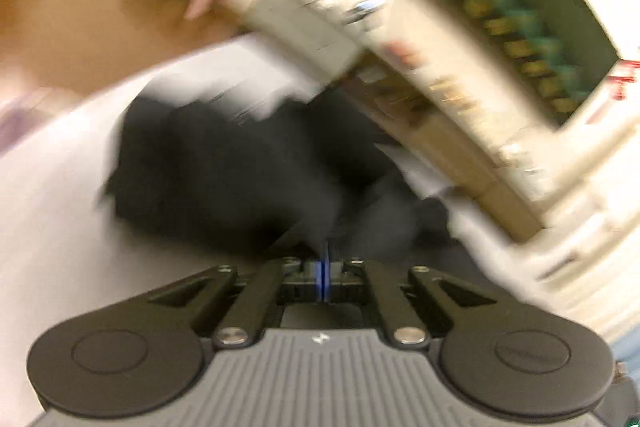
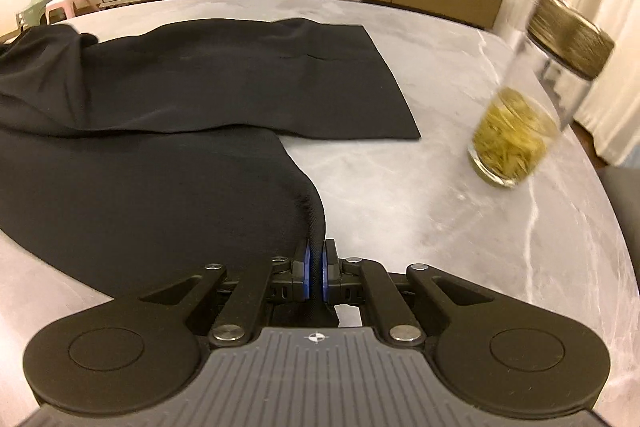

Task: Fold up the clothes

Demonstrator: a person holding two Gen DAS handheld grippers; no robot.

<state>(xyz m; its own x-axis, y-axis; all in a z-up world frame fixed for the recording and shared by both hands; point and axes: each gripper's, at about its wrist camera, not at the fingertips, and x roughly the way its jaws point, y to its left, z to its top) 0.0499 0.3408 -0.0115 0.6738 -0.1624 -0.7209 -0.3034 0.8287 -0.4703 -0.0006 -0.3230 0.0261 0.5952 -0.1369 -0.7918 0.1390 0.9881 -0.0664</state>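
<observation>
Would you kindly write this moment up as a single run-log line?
step: fold clothes | left gripper: shut, view blurred | right gripper: shut on black cloth edge | table: glass jar right of cloth

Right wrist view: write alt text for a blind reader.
The right gripper is shut on a hem of a black fabric garment spread over a grey marble table. A clear glass jar of yellow-green dried leaves stands to the right.

one black garment (image 2: 168,99) — one glass jar (image 2: 516,131)
</observation>
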